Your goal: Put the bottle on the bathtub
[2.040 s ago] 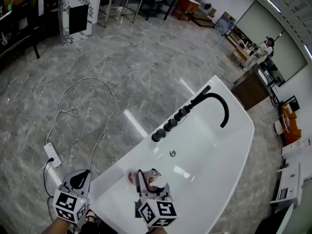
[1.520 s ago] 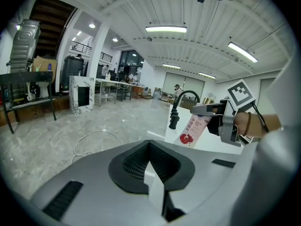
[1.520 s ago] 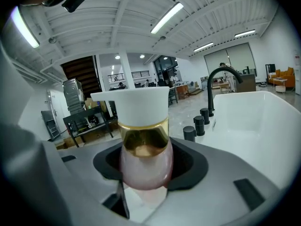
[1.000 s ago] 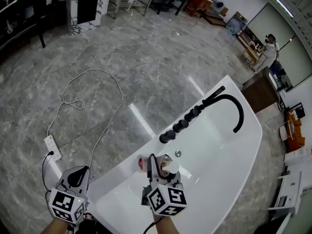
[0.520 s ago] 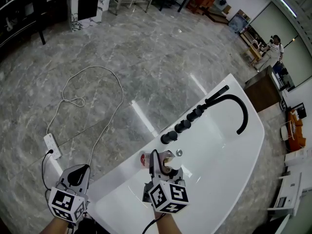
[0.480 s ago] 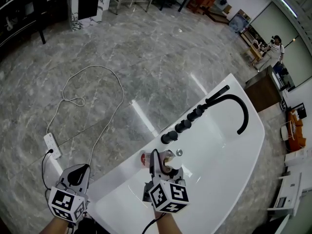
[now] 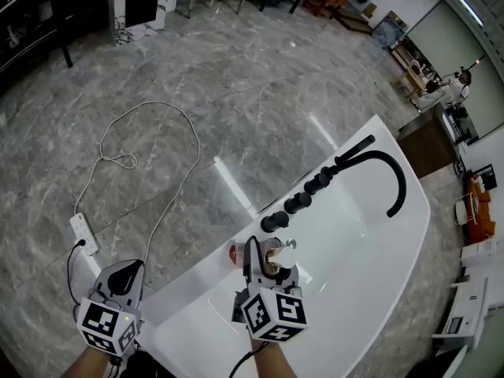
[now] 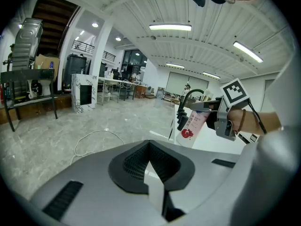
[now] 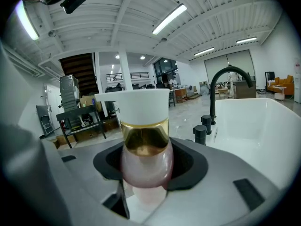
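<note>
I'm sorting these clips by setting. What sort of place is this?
Probably a large showroom or test hall rather than a home bathroom: the white bathtub with its black faucet stands alone on an open grey marble floor, with work tables far behind.

The bottle [image 7: 270, 252] has a translucent pink body, a gold collar, a white cap and a red fruit print low on its side. Clamped at the body in the right gripper [image 7: 264, 260], it leans over the white bathtub [image 7: 378, 235] at its long left rim, just nearer than the black knobs [image 7: 295, 203]; whether its base touches the rim is unclear
</note>
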`<action>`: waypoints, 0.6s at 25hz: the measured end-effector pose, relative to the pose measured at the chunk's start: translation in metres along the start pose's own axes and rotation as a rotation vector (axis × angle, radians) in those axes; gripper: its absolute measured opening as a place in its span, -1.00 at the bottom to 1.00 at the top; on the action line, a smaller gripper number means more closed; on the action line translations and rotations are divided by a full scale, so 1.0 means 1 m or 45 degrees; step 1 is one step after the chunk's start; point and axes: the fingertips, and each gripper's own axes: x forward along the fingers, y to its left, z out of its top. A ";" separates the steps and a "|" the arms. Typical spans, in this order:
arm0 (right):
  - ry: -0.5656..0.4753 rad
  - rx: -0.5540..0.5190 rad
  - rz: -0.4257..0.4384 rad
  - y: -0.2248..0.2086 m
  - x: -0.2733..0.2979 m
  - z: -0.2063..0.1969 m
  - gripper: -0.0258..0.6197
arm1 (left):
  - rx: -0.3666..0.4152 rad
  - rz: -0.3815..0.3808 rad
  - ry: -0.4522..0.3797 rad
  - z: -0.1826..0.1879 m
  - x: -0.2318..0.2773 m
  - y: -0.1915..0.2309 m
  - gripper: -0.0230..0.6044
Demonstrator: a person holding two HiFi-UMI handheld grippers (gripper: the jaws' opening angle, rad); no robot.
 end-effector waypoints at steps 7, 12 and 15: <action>-0.022 -0.045 0.007 0.007 0.000 0.002 -0.22 | -0.003 -0.002 0.005 0.001 0.003 0.002 -0.92; -0.028 -0.079 0.014 0.011 0.002 0.001 -0.22 | -0.011 -0.005 0.014 -0.004 0.005 0.003 -0.92; -0.035 -0.093 0.015 0.012 0.003 0.002 -0.22 | -0.015 -0.003 0.018 -0.006 0.006 0.004 -0.92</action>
